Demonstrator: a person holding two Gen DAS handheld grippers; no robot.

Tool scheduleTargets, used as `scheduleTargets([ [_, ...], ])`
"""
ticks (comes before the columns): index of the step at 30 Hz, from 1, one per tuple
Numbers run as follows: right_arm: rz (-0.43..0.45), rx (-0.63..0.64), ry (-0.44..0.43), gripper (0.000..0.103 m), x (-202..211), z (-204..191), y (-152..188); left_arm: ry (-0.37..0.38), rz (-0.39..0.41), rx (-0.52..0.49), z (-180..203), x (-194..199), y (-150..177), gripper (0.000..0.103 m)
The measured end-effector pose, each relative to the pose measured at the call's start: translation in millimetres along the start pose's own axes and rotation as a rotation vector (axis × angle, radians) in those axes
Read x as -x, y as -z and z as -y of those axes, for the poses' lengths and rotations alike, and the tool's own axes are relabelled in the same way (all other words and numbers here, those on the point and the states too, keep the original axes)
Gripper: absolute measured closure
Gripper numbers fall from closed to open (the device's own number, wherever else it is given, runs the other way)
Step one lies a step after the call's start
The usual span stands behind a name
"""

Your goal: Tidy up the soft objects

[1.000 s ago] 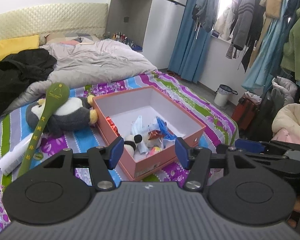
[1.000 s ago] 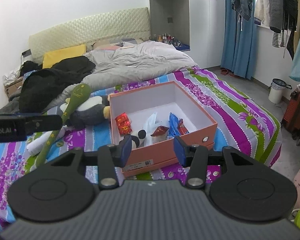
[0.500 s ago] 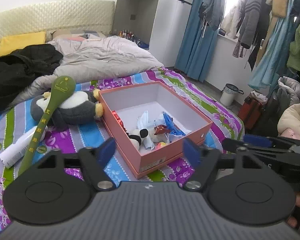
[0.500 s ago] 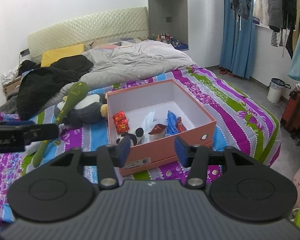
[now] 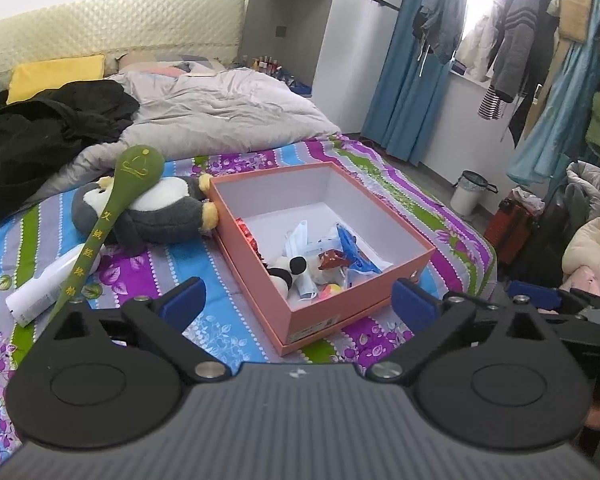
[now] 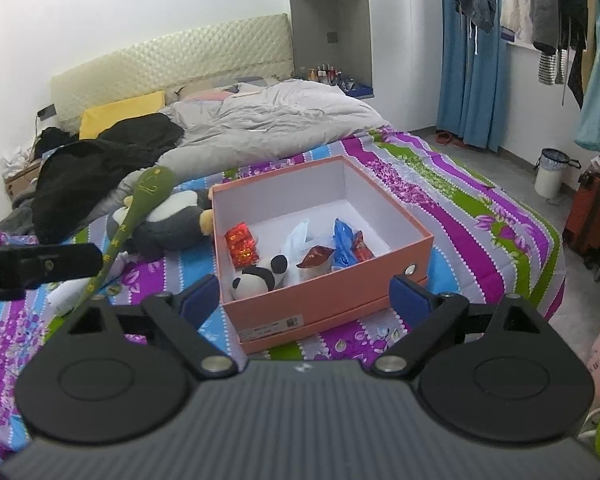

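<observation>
An open pink box [image 5: 352, 312] [image 6: 332, 296] sits on the striped bed. It holds a small panda plush [image 6: 260, 276] [image 5: 288, 270], red and blue snack packets and a white mask. A grey penguin plush [image 5: 160, 212] [image 6: 168, 220] lies left of the box, touching its corner. A long green soft spoon [image 5: 112, 216] [image 6: 136, 212] rests across the penguin. A white tube [image 5: 48, 284] lies beside the spoon's handle. My left gripper [image 5: 298, 306] is open and empty, in front of the box. My right gripper [image 6: 302, 296] is open and empty, also in front of the box.
A grey duvet [image 5: 220, 120], black clothes [image 5: 40, 136] and a yellow pillow [image 5: 52, 76] cover the bed's far half. Right of the bed are a small bin [image 5: 468, 192], a red suitcase [image 6: 592, 216] and hanging clothes [image 5: 540, 40]. The left gripper's body [image 6: 32, 268] shows at left.
Both grippers' jaws have opened wide, the left first and the right in the last half second. Both have drawn back slightly from the box. Nothing on the bed moved.
</observation>
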State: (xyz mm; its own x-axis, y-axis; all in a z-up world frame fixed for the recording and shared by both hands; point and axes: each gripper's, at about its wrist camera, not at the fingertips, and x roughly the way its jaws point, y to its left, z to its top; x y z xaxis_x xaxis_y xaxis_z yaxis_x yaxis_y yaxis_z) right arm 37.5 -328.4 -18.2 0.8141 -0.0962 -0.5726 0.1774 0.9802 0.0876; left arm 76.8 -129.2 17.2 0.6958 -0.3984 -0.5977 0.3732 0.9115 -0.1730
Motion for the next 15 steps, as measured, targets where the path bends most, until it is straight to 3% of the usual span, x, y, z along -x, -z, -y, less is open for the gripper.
scheduleTargets([
  [15, 0.017, -0.042, -0.016, 0.009, 1.6, 3.1, -1.4, -0.020, 0.004, 0.012, -1.5, 1.4, -4.2, 0.002],
])
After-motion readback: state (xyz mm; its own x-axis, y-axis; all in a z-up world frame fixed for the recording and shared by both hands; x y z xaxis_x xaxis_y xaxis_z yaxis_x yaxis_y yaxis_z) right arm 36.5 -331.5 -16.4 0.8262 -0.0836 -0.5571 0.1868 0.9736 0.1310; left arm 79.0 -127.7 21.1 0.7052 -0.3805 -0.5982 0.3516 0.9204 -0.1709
